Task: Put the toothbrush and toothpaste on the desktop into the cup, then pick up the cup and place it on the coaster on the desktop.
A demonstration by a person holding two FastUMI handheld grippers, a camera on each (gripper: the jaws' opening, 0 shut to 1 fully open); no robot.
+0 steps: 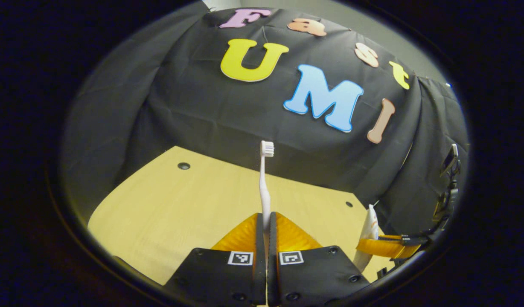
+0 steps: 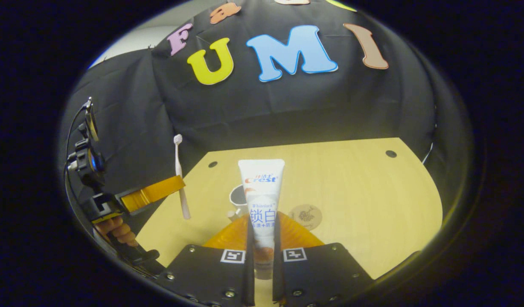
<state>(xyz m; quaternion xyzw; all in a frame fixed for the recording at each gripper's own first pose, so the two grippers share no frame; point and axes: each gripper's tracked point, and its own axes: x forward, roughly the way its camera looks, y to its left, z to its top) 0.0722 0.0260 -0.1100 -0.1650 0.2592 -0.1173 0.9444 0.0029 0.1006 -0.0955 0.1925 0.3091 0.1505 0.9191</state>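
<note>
While the left claw (image 1: 265,221) clamps the toothbrush (image 1: 265,183) and the right claw (image 2: 262,221) clamps the toothpaste (image 2: 260,200), the cup (image 2: 238,197) and coaster (image 2: 305,216) wait unused mid-desk (image 2: 364,192).

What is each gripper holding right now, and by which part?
The left gripper holds the toothbrush by its handle, bristles up. The right gripper holds the toothpaste by its lower cap end.

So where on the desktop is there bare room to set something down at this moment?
In the right gripper view, the desktop is bare from the coaster out to its right edge and back to the far hole. It is crowded near the middle, where cup and coaster sit behind the held toothpaste.
</note>
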